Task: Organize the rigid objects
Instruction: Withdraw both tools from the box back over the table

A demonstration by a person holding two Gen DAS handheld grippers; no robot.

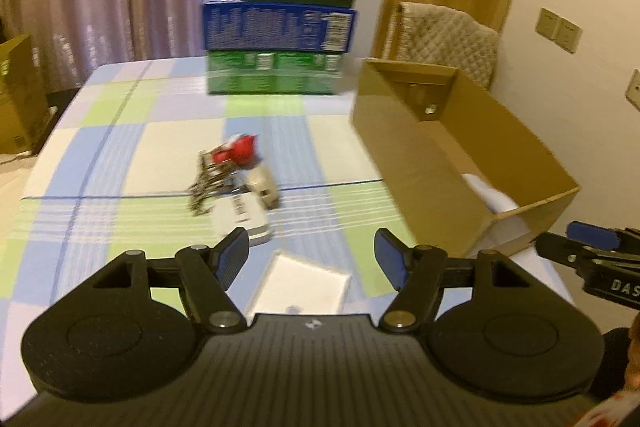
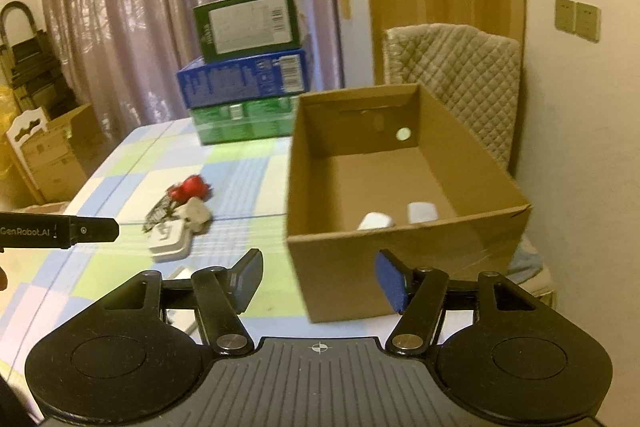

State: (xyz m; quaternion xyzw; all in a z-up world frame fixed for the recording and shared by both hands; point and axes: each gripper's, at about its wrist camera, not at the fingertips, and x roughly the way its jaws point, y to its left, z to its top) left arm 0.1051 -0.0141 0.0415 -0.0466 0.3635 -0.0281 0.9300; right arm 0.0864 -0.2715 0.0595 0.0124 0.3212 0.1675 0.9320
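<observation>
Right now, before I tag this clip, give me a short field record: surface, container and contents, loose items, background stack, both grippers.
surface: table with checked cloth
container: open cardboard box, on the table's right side
contents: two pale objects on the box floor; blurred, type unclear
loose items: cluster at mid-table with a red piece, dark tangle and white pieces; flat white item nearer the camera
background stack: three cartons, green, blue, dark green on top
left gripper: open, empty
right gripper: open, empty, facing the box
</observation>
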